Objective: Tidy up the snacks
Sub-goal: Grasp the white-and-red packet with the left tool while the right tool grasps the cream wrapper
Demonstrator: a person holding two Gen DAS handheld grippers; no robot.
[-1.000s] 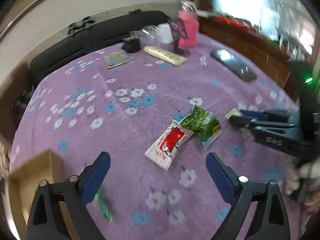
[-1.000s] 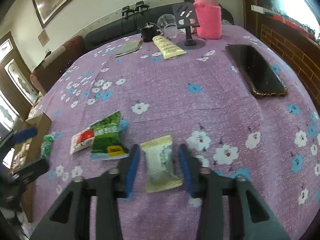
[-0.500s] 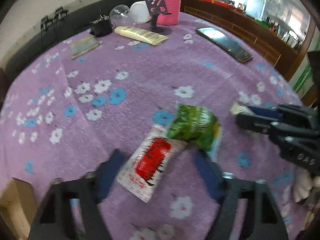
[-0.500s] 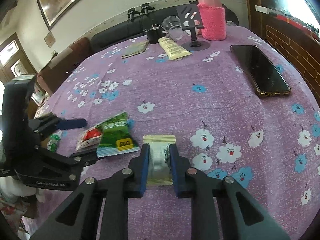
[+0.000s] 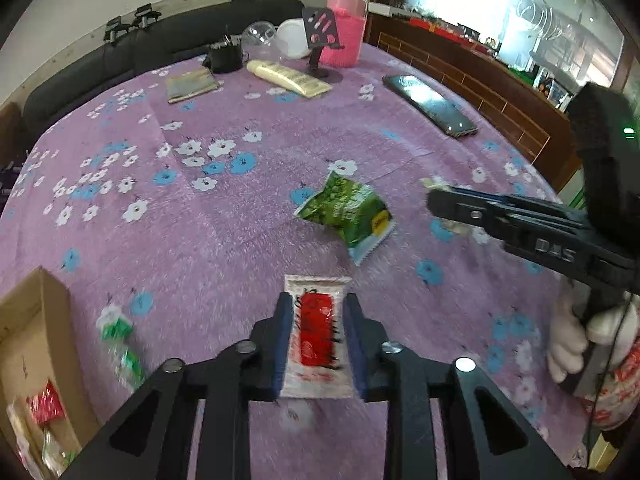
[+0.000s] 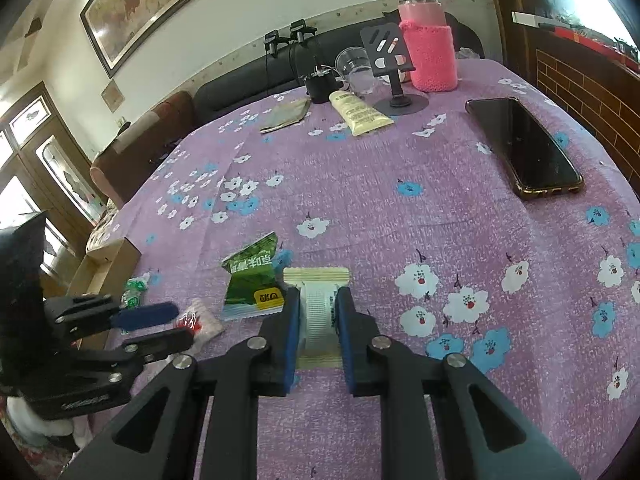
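Note:
My left gripper point(image 5: 318, 312) is shut on a white snack packet with a red label point(image 5: 317, 336), just above the purple flowered cloth. My right gripper point(image 6: 319, 300) is shut on a pale cream snack packet point(image 6: 318, 312). A green snack bag point(image 5: 348, 212) lies on the cloth between the two grippers; it also shows in the right wrist view point(image 6: 252, 280). A small green-and-white candy point(image 5: 120, 344) lies beside an open cardboard box point(image 5: 36, 344) at the left, which holds several snacks. The right gripper shows at the right of the left wrist view point(image 5: 440, 196).
A black phone point(image 6: 524, 148) lies at the right of the table. At the far edge stand a pink-sleeved bottle point(image 6: 428, 52), a phone stand point(image 6: 394, 64), a cream tube point(image 6: 360, 114), a clear cup point(image 6: 354, 66) and a flat packet point(image 6: 286, 116).
My left gripper moved forward over the red-labelled packet and closed on it. My right gripper closed on the cream packet and holds it.

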